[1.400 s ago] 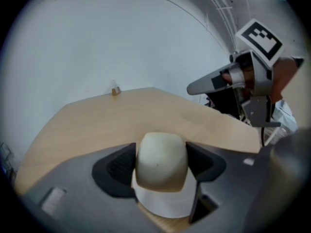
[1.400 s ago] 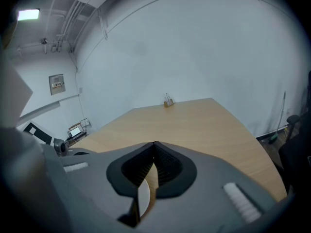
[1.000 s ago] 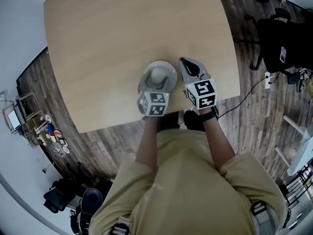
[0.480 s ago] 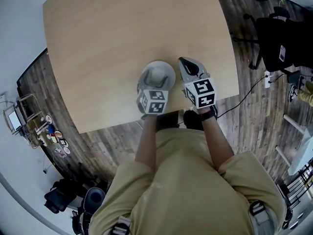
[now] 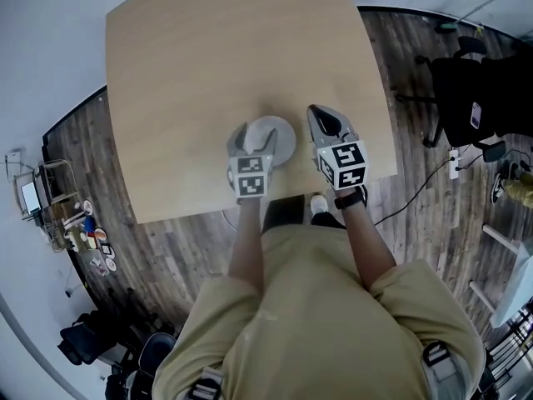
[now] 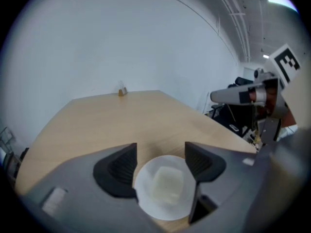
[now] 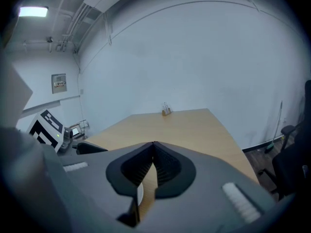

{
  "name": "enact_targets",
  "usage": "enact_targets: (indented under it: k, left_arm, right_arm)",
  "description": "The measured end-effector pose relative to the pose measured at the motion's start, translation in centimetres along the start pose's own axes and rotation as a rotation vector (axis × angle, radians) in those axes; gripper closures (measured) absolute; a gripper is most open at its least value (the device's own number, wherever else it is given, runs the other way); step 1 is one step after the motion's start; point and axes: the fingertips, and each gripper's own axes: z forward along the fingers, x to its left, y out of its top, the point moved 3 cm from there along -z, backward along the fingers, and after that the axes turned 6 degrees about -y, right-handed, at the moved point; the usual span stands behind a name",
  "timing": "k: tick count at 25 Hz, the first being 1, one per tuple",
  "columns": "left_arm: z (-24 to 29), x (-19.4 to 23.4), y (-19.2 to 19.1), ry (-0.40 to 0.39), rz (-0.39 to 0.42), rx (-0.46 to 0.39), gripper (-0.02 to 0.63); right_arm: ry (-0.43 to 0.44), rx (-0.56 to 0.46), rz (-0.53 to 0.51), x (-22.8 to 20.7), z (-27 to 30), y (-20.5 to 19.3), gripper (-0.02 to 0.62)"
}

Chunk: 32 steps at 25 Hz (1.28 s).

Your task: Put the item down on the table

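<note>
1. Tool state, left: the left gripper [image 6: 160, 152] has its jaws well apart. The white round item [image 6: 163, 187] shows in the gap and partly beneath both jaws. No pad visibly presses on its rim, so the jaws are judged to have no clamp on it.
2. Tool state, right: the right gripper [image 7: 153, 147] has its jaws fully together with nothing between them. Only a sliver of white and bare tabletop shows beneath.
3. Item location: in the head view the white round item [image 5: 279, 133] sits at the centre of the frame, on the near half of the table [image 5: 183, 65], back from the near edge. The left gripper [image 5: 252, 144] overlaps its lower-left rim. The right gripper [image 5: 323, 117] is just beside it on the right, apart from it.
4. Reason for placement: the item appears to lie flat on the wood. The spread jaws suit a release. The right gripper is idle and parked clear, probably to avoid knocking the item.
5. Orientation: the item is circular, so it has no long axis. Its broad face points up, with a pale squarish patch at its centre; what that patch is cannot be told.
6. Other: a small holder [image 6: 122, 90] stands at the table's far edge, well apart from the work.
</note>
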Motion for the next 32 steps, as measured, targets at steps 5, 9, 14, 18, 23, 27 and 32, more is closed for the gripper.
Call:
enact_targets:
  k: [5, 9, 14, 18, 23, 27, 32]
  left_arm:
    - [-3.5, -0.4, 3.4, 0.045, 0.007, -0.136, 0.352]
    - [-6.9, -1.5, 6.3, 0.105, 0.026, -0.228, 0.387]
    - [-11.8, -3.8, 9.6, 0.177, 0.018, -0.389, 0.441]
    - [-15.9, -5.3, 10.8, 0.214, 0.004, -0.506, 0.479]
    - [-19.7, -6.7, 11.5, 0.269, 0.003, -0.591, 0.531]
    - [-21.6, -7.5, 11.4, 0.29, -0.012, -0.633, 0.572]
    - [-22.4, -9.2, 10.8, 0.289, -0.007, -0.659, 0.602]
  right_arm:
    - [0.013, -0.074, -0.032, -0.1, -1.9, 2.8, 0.592]
    - [0.044, -0.135, -0.057, 0.6, -3.8, 4.7, 0.592]
    - [0.095, -0.205, -0.075, 1.5, -7.2, 6.9, 0.592]
    - [0.134, -0.275, -0.11, 3.0, -10.3, 9.0, 0.592]
    - [0.151, -0.35, -0.139, 3.9, -13.6, 10.7, 0.592]
    - [0.142, -0.378, -0.149, 4.0, -15.5, 10.8, 0.592]
    - [0.117, -0.409, -0.163, 3.9, -17.7, 10.3, 0.592]
